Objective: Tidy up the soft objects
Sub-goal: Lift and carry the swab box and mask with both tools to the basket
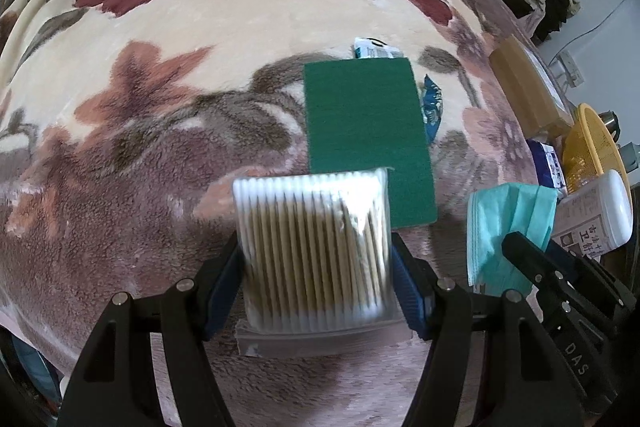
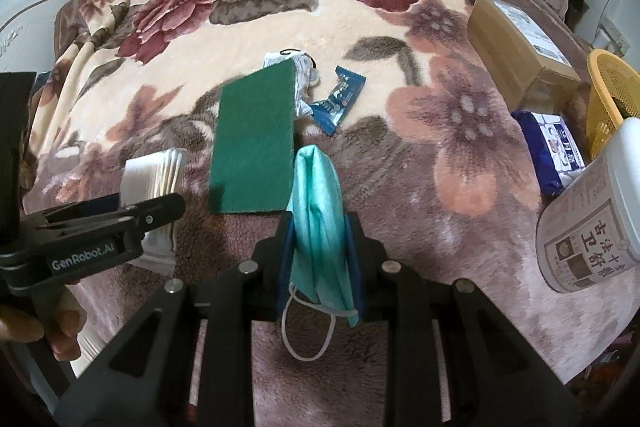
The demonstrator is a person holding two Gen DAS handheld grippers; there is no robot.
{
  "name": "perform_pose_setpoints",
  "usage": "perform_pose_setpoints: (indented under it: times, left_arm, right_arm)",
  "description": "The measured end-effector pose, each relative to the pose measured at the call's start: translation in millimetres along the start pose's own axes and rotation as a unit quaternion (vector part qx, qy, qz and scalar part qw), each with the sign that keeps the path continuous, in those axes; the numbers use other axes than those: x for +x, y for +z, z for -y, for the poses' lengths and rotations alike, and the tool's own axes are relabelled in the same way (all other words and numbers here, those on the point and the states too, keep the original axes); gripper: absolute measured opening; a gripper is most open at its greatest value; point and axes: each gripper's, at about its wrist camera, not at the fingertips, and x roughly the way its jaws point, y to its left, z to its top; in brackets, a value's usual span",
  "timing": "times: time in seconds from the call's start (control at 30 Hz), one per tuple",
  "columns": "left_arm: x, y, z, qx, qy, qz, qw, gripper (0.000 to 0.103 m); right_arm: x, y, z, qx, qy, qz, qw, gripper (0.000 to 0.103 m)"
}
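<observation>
Presently:
- Left gripper [image 1: 316, 267]: jaws clamped on a cotton swab pack [image 1: 314, 251], held above the floral blanket [image 1: 160, 67].
- Right gripper [image 2: 320, 251]: jaws pinching a teal face mask [image 2: 318, 211].
- Green scouring pad [image 2: 254, 143]: flat on the blanket, just beyond both.
- Blue wrapper [image 2: 338, 101]: far right of the pad.

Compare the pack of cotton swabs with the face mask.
The pack of cotton swabs is a stiff, flat, white-and-tan block; the face mask is limp teal cloth, folded, its ear loop dangling. The pack needs wide-set jaws, the mask nearly closed ones. Both are held above the blanket.
</observation>
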Motion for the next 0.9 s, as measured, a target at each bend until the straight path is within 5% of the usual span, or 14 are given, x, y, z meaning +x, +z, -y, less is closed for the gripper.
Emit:
perform_pose_setpoints:
  times: [0.9]
  left_arm:
    - [-32.9,34.7,102.6,0.075,-0.039,0.03,0.9959,0.07]
  right_arm:
    - [-56.7,18.4,56.7,0.047,-0.028,0.043,0.998,0.025]
